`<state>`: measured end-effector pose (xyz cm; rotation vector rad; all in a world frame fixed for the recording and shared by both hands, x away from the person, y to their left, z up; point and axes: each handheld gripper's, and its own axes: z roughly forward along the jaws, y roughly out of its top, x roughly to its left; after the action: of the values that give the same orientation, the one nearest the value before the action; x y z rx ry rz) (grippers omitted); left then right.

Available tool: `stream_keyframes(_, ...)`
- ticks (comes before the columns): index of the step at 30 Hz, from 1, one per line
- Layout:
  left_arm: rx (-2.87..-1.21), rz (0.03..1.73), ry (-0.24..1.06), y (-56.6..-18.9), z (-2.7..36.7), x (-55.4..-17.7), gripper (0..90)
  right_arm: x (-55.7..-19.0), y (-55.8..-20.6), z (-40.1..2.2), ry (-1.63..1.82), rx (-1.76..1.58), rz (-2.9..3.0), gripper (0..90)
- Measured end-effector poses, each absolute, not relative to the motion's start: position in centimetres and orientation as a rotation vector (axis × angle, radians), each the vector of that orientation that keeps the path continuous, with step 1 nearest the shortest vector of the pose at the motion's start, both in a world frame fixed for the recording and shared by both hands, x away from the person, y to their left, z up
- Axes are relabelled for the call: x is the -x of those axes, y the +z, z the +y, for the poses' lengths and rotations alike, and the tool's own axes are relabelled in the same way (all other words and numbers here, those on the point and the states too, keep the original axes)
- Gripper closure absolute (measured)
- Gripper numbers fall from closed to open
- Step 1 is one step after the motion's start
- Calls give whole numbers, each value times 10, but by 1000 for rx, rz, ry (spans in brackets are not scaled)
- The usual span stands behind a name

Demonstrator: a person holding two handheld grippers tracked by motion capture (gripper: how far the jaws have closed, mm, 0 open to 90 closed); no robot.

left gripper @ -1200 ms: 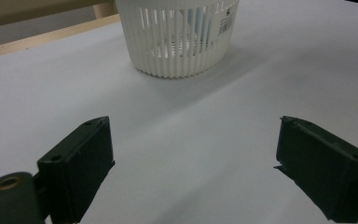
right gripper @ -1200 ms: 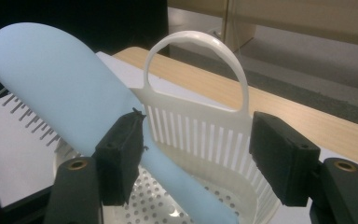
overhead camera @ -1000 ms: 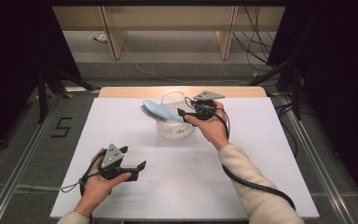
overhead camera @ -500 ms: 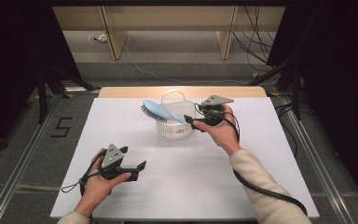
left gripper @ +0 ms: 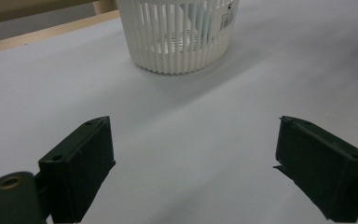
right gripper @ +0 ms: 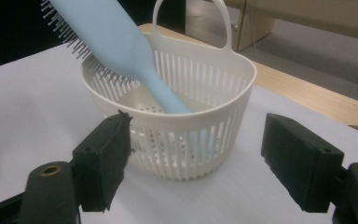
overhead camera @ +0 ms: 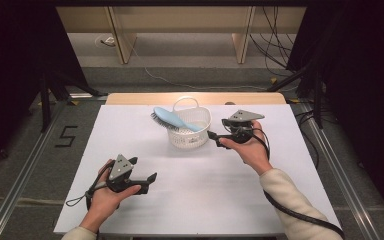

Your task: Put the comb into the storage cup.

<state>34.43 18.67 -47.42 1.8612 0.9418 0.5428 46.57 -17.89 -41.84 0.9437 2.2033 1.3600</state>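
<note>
A white slatted basket [overhead camera: 187, 139] with a loop handle stands at the middle back of the white table. A light blue hairbrush [overhead camera: 172, 119] leans in it, handle down inside and bristled head out over the left rim. My right gripper [overhead camera: 214, 136] hovers just right of the basket, pointing at it. Its jaws have just been opening and nothing is between them. In the right gripper view the basket [right gripper: 214, 135] and brush [right gripper: 121, 51] lie beyond the open jaws. My left gripper [overhead camera: 149, 181] rests open at the near left, facing the basket [left gripper: 182, 42] from a distance.
The white table top [overhead camera: 205, 195] is bordered by metal rails [overhead camera: 25, 175] on both sides and a wooden strip [overhead camera: 195, 98] at the back. Cables [overhead camera: 280, 55] and wooden shelf legs [overhead camera: 122, 40] lie on the floor beyond.
The right gripper has drawn away from the basket to the right with wider jaws. The brush stays in the basket. The left gripper has not moved.
</note>
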Motion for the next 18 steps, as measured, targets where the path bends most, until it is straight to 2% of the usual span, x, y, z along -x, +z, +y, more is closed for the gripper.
stream_keyframes(18,-1859,945,549,-474,189,-344,110,-443,-427,-209,1381,-906,2242,238)
